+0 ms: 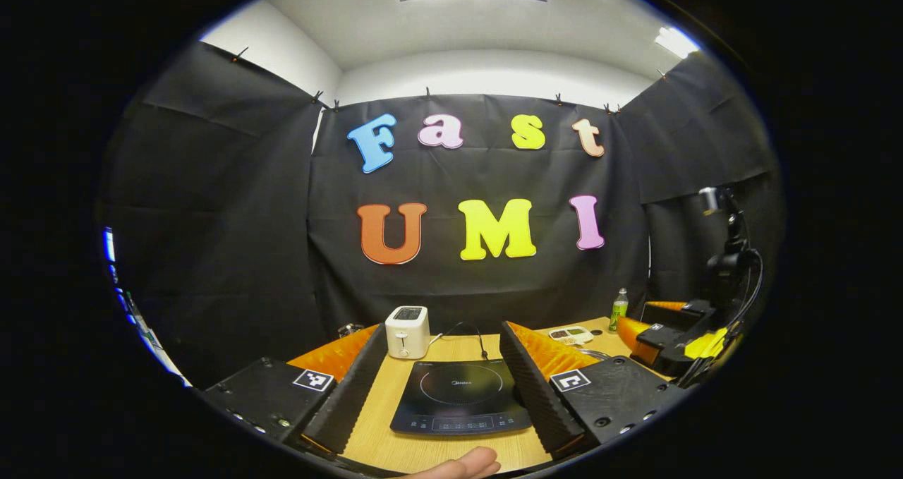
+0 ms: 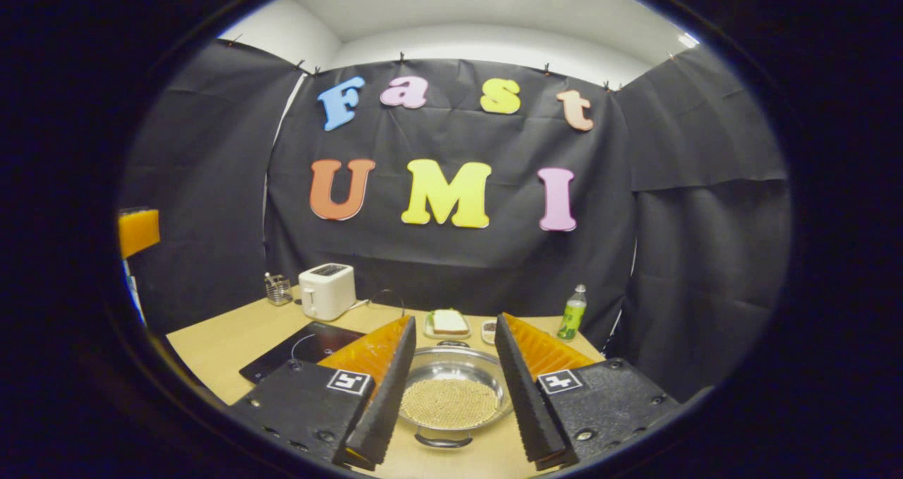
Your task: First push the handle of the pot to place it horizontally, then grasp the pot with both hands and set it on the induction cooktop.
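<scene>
Left gripper view: the left gripper (image 1: 451,387) is seen held above a wooden table (image 1: 395,394), its two fingers spread wide with nothing between them but the induction cooktop (image 1: 460,397), which lies flat on the table below. A white toaster (image 1: 407,331) is seen behind the cooktop, near the back wall. The right gripper (image 1: 670,345) is recorded at the right edge, with a green bottle (image 1: 619,309) behind it; whether its fingers are apart cannot be told from here. A fingertip of the holding hand (image 1: 462,465) is visible at the bottom edge. Right gripper view: the right gripper (image 2: 451,387) is seen with fingers spread apart, nothing pinched. The pot (image 2: 451,394), a shallow steel pan with a textured base, sits on the table between and below the fingers, to the right of the cooktop (image 2: 300,348) and apart from it. One loop handle (image 2: 441,439) is noted at the near rim, pointing toward the camera, and a second is seen at the far rim, so the handle axis runs along the view's line of sight. A plate with bread (image 2: 449,322) is noted behind the pot.
</scene>
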The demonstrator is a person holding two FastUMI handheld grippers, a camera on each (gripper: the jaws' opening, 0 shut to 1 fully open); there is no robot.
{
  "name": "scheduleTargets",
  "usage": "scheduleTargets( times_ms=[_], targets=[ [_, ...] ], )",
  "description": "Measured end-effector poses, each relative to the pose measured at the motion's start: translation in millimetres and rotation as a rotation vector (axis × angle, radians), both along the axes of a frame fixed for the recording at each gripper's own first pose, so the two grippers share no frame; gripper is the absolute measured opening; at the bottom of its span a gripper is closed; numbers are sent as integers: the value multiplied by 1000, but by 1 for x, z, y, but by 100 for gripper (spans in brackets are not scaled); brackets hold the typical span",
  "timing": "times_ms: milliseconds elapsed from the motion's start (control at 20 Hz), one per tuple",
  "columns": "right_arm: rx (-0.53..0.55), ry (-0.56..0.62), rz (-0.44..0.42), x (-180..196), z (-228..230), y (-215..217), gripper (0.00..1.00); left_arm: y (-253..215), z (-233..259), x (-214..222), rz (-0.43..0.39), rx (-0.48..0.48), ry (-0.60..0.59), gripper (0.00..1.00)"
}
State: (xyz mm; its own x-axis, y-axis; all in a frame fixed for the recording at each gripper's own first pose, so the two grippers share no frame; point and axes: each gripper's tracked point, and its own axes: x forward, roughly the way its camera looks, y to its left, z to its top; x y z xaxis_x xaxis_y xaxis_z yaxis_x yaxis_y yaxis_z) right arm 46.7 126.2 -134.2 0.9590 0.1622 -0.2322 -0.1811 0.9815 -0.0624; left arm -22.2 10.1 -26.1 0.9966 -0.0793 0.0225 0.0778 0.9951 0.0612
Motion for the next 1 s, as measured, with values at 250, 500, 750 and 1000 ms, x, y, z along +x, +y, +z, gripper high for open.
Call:
scheduleTargets(
  times_ms=[250,500,750,1000],
  targets=[
    [19,158,80,3,-57,30,31,6,-9,1,4,-19,3,95],
    [15,309,117,0,-113,50,4,11,-22,3,18,2,13,95],
    [49,521,166,-17,-178,65,4,6,-34,1,2,-10,41,95],
    [51,643,157,-23,-219,57,4,1,-31,-7,-16,-5,23,95]
  ],
)
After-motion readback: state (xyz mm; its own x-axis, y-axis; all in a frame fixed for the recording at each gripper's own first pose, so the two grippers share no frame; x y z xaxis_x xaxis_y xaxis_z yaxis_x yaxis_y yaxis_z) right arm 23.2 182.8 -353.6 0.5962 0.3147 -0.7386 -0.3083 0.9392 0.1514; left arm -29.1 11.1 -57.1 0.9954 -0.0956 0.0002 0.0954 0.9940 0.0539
